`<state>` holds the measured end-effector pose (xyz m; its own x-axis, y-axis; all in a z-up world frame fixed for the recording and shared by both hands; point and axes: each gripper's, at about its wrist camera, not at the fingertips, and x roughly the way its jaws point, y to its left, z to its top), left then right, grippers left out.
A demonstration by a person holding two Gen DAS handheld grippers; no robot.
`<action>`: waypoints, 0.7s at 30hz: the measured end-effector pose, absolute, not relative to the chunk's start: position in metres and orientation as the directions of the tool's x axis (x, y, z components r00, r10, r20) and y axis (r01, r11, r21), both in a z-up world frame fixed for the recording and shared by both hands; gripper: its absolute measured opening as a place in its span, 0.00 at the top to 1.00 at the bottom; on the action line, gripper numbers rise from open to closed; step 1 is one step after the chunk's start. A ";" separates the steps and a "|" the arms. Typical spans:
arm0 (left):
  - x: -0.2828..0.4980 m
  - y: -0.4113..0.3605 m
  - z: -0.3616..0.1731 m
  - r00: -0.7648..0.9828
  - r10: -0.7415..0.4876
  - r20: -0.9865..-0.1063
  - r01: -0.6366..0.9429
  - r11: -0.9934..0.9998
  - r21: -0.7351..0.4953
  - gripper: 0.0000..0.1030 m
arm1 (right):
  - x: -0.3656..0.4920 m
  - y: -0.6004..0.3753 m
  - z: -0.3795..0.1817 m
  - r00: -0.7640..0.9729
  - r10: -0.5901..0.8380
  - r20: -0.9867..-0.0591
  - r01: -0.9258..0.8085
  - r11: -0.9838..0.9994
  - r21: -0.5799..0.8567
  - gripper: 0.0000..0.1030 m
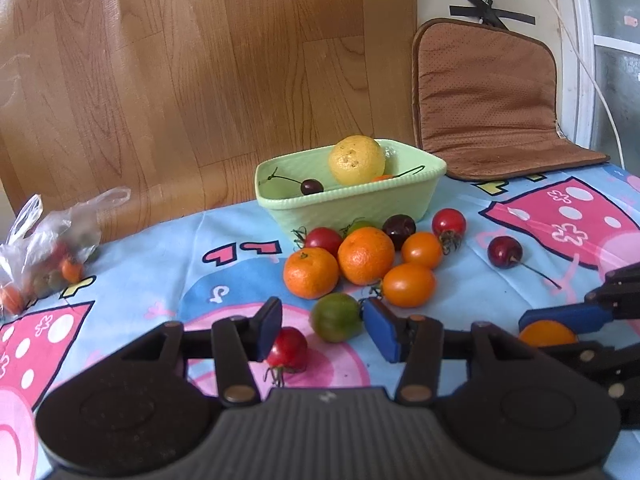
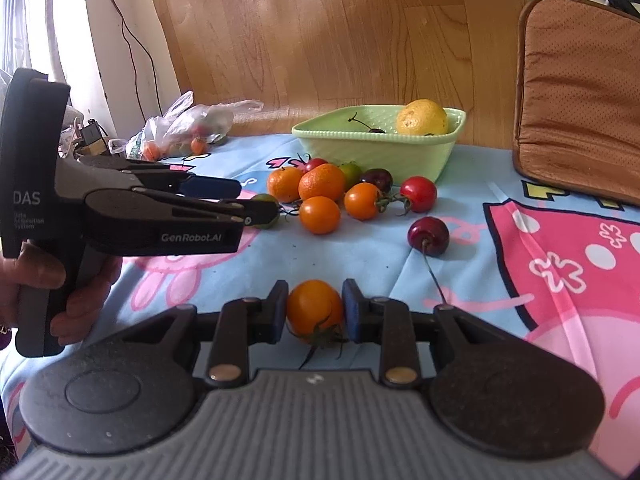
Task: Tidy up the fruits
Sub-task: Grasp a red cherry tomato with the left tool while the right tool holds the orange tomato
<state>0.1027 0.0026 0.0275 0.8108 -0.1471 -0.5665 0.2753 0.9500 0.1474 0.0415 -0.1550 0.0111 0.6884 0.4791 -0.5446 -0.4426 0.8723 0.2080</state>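
My left gripper (image 1: 324, 330) hovers low over the cloth with its jaws apart. A green tomato (image 1: 336, 316) lies between them against the right pad, clear of the left pad, and a red tomato (image 1: 287, 350) sits by the left pad. My right gripper (image 2: 315, 310) is shut on an orange tomato (image 2: 315, 308), with both pads on its sides. A pale green bowl (image 1: 348, 200) behind holds a lemon (image 1: 357, 159) and a dark cherry (image 1: 311, 187). Tangerines (image 1: 366, 255), orange and red tomatoes and cherries cluster in front of the bowl.
A lone cherry (image 2: 428, 236) with a long stem lies right of the pile. A plastic bag of small fruit (image 1: 44, 256) sits at the table's far left. A brown cushion (image 1: 488, 100) leans at the back right, and a wooden panel (image 1: 200, 60) stands behind the table.
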 end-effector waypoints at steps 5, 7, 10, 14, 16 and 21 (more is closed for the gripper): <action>0.093 0.008 0.038 0.826 -0.147 -0.543 0.251 0.961 0.120 0.53 | 0.042 -0.154 0.011 0.689 0.479 -0.544 -0.444 0.872 0.205 0.68; 0.076 0.018 0.050 0.848 -0.191 -0.494 0.261 0.962 0.076 0.51 | 0.041 -0.154 0.011 0.690 0.477 -0.544 -0.446 0.873 0.199 0.68; 0.059 0.037 0.054 0.863 -0.182 -0.472 0.236 0.970 0.057 0.46 | 0.040 -0.153 0.011 0.693 0.474 -0.543 -0.450 0.873 0.188 0.68; 0.062 0.045 0.039 0.840 -0.154 -0.521 0.221 0.973 0.069 0.46 | 0.040 -0.152 0.012 0.693 0.475 -0.543 -0.454 0.872 0.183 0.68; 0.068 0.041 0.031 0.829 -0.151 -0.538 0.226 0.971 0.075 0.46 | 0.040 -0.152 0.011 0.691 0.476 -0.543 -0.454 0.871 0.186 0.68; 0.088 0.030 0.020 0.812 -0.134 -0.567 0.229 0.969 0.098 0.45 | 0.040 -0.152 0.011 0.691 0.476 -0.543 -0.454 0.871 0.186 0.68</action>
